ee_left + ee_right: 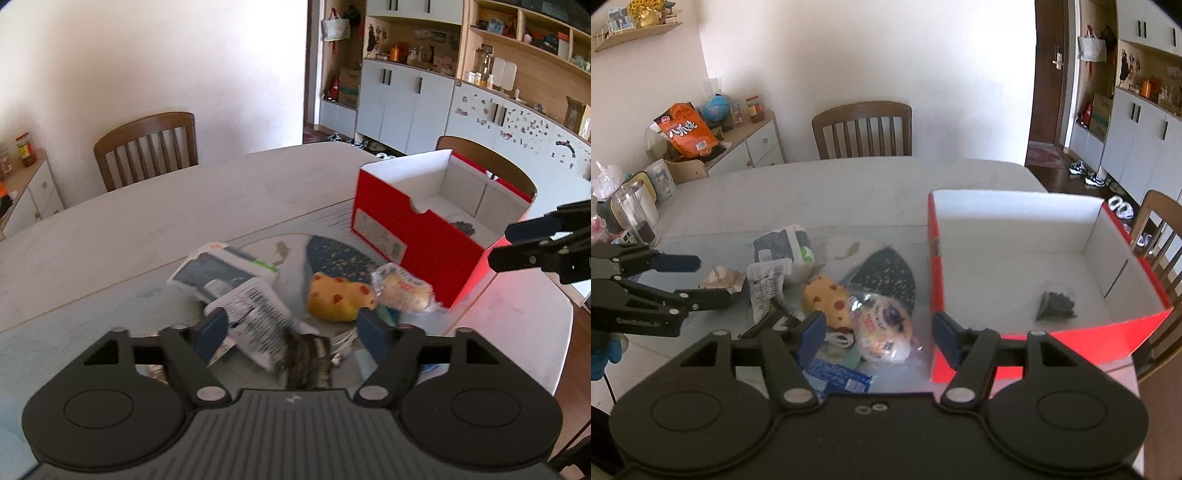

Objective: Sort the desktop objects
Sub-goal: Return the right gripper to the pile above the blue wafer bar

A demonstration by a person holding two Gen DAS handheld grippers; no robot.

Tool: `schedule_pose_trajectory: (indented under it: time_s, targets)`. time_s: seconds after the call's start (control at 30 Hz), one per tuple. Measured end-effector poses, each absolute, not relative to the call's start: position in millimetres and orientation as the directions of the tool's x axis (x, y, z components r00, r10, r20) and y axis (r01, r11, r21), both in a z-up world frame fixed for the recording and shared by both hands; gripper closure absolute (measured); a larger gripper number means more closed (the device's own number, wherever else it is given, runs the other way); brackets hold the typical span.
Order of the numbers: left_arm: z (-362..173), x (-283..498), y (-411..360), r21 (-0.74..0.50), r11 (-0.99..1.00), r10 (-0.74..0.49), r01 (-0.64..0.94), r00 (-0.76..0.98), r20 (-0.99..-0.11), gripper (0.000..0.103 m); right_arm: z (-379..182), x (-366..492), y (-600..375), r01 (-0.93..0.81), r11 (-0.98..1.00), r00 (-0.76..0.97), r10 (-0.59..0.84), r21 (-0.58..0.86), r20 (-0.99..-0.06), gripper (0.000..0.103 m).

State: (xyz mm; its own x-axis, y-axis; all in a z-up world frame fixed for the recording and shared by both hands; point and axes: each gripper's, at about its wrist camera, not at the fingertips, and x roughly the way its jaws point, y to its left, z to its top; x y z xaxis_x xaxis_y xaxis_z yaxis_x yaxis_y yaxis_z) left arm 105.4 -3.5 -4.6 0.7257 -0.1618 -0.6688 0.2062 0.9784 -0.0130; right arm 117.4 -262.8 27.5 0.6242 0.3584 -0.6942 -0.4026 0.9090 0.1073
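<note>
A heap of small items lies on the table: a yellow plush toy (338, 299) (827, 299) with red dots, a clear-wrapped bun (402, 291) (882, 325), a white printed packet (251, 310) (766, 284), a dark-and-white pouch (218, 273) (783, 243) and a blue packet (838, 376). To its right stands an open red box (388, 221) (936, 258) holding one small dark bag (463, 227) (1054, 301). My left gripper (291, 328) (701, 280) is open over the heap's left side, the white packet lying between its fingers untouched. My right gripper (879, 332) (517, 243) is open, straddling the bun without pressing it.
A dark speckled cloth (336, 254) (886, 273) lies under the heap. A glass jar (631, 218) stands at the table's left edge. Wooden chairs stand at the far side (147, 147) (862, 129) and beyond the box (1160, 229). Cabinets line the walls.
</note>
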Motion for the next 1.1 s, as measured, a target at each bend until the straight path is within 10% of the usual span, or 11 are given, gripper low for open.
schedule_pose_trajectory:
  time_s: [0.5, 1.1]
  targets:
    - [-42.1, 112.7, 48.2, 0.046, 0.982, -0.103, 0.186, 0.713, -0.694, 0.000, -11.8, 89.5, -220.4, -0.413, 0.906, 0.599, 0.348, 0.094, -0.721, 0.007]
    - [-80.2, 140.5, 75.8, 0.065, 0.977, -0.092, 0.204, 0.673, -0.734, 0.000, -71.4, 94.5, -183.7, -0.252, 0.966, 0.609, 0.205, 0.059, -0.766, 0.006]
